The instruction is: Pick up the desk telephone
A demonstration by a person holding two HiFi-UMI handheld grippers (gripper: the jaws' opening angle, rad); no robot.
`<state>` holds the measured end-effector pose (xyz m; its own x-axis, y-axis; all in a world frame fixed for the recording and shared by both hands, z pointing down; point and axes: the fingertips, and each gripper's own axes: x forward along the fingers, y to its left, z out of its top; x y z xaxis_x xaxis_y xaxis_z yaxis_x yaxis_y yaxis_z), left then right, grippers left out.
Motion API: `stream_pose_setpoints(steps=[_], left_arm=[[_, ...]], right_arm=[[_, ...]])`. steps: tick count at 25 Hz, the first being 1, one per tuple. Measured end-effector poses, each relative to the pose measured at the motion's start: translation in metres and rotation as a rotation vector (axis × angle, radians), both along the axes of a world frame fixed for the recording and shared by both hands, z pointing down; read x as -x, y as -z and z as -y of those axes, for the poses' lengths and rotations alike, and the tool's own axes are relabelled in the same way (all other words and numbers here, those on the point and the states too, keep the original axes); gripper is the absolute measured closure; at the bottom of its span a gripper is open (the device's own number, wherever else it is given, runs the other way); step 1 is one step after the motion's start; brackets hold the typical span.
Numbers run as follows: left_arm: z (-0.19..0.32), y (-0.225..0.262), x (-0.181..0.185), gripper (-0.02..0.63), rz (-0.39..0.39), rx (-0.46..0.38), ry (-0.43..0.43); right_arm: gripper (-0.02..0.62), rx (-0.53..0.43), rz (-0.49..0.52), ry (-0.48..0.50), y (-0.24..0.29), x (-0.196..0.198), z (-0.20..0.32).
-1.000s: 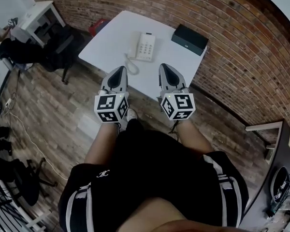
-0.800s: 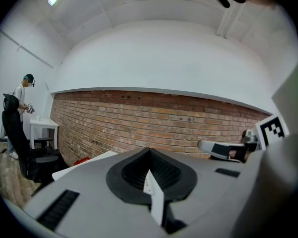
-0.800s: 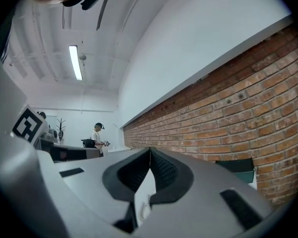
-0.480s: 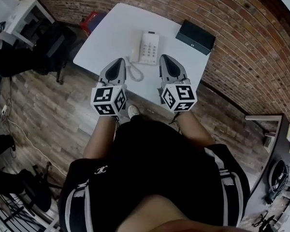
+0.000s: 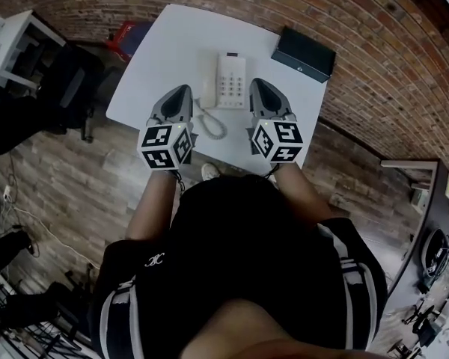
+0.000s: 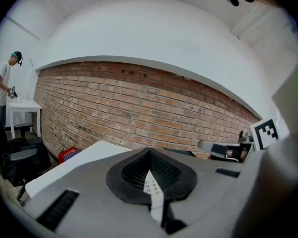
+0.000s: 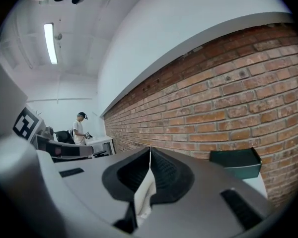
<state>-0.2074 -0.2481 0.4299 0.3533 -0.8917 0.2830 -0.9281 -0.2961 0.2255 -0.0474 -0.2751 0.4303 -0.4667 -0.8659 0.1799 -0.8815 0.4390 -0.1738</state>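
Head view | dark box (image 5: 305,53) on white table (image 5: 165,51), contents unseen | telephone (image 5: 230,81) apart

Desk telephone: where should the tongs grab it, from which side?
Likely its two long edges, one per tongs. The desk telephone lies flat, long axis pointing away from the person; left tongs and right tongs, both shut, flank its near end. Open them, come in low from the near side, clear of the coiled cord at its near-left corner.
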Motion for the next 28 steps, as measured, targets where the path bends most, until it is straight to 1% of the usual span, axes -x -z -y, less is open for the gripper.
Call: stream_pose_setpoints(steps=[4,9,12,14,16,18,20,21,22,23,26,27,28], left_arm=[[0.022,-0.02,-0.007,0.606,-0.013,0.053,-0.031],[0.047,-0.049,-0.02,0.606,0.031,0.128,-0.052],[0.06,-0.073,-0.026,0.606,0.069,0.203,-0.075],[0.067,-0.093,-0.023,0.606,0.069,0.265,-0.075],[0.072,-0.11,-0.018,0.606,0.022,0.332,-0.064],[0.077,-0.126,-0.012,0.606,-0.051,0.396,-0.047],[0.084,-0.138,-0.006,0.606,-0.125,0.441,-0.032],[0.088,-0.142,-0.004,0.605,-0.157,0.454,-0.034],[0.092,-0.145,-0.004,0.586,-0.184,0.464,-0.04],[0.096,-0.149,-0.003,0.55,-0.204,0.472,-0.048],[0.106,-0.162,-0.006,0.362,-0.26,0.488,-0.084],[0.109,-0.165,-0.008,0.323,-0.278,0.491,-0.098],[0.111,-0.17,-0.009,0.307,-0.296,0.499,-0.111]], right_arm=[[0.595,0.06,-0.029,-0.016,-0.021,-0.011,0.018],[0.595,0.139,-0.05,-0.018,-0.052,-0.028,0.042],[0.595,0.192,-0.061,0.004,-0.071,-0.031,0.057],[0.595,0.233,-0.062,0.021,-0.085,-0.029,0.065],[0.595,0.262,-0.062,0.034,-0.097,-0.027,0.073],[0.595,0.29,-0.052,0.048,-0.109,-0.025,0.079],[0.592,0.322,-0.02,0.072,-0.119,-0.023,0.084],[0.567,0.339,0.002,0.086,-0.123,-0.021,0.087],[0.536,0.358,0.023,0.098,-0.128,-0.02,0.09],[0.515,0.378,0.039,0.106,-0.133,-0.019,0.093],[0.473,0.435,0.066,0.125,-0.151,-0.019,0.103],[0.451,0.456,0.075,0.135,-0.157,-0.018,0.106],[0.431,0.477,0.086,0.146,-0.163,-0.017,0.109]])
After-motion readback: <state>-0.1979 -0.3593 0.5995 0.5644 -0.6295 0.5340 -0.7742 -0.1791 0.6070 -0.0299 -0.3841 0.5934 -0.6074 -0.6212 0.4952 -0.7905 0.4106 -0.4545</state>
